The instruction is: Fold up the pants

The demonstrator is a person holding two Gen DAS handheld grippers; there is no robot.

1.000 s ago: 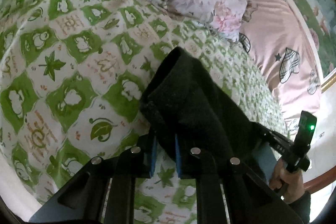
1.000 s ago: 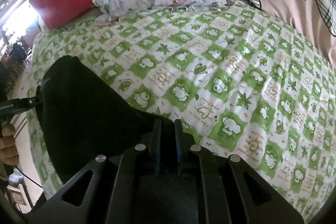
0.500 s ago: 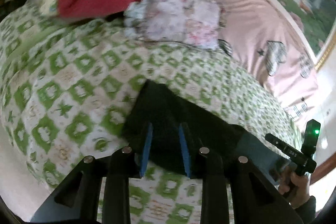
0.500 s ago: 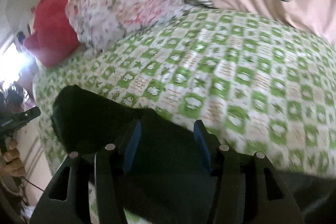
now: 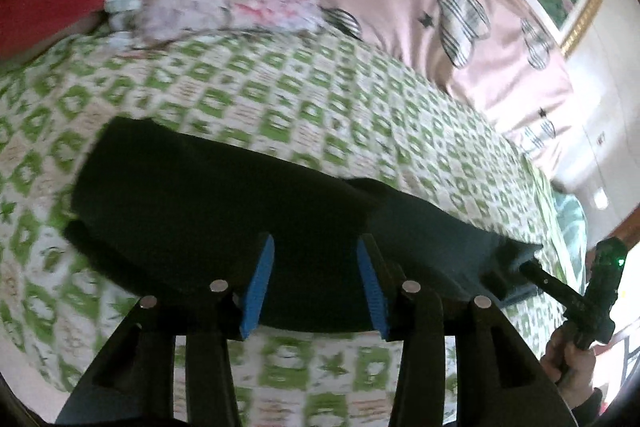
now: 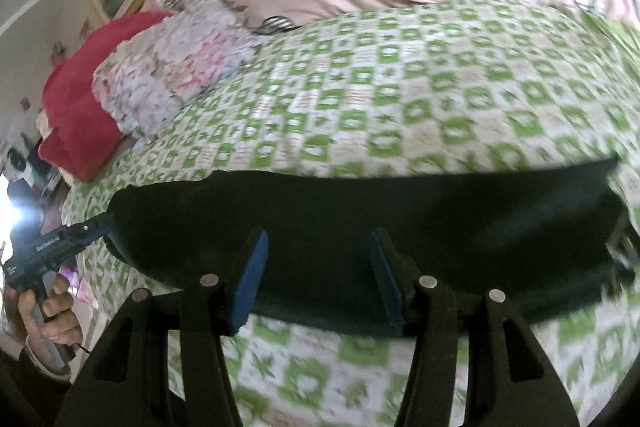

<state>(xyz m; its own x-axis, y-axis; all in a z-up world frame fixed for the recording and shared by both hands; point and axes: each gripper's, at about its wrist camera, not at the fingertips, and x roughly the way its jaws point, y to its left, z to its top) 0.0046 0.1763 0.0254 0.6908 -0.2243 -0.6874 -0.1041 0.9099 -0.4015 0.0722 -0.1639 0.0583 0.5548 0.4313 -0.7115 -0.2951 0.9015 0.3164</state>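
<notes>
The black pants (image 6: pixel 360 219) lie folded into a compact band on the bed (image 6: pixel 440 99), below the floral pillow (image 6: pixel 176 67). Left tongs (image 5: pixel 314 283) and right tongs (image 6: pixel 316 279) gape, gripping nothing; at most tidying seems left.

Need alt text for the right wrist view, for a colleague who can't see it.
The right claw hangs open over dark folded pants lying on a green-checked bedspread. Floral and red pillows sit at back left.
</notes>
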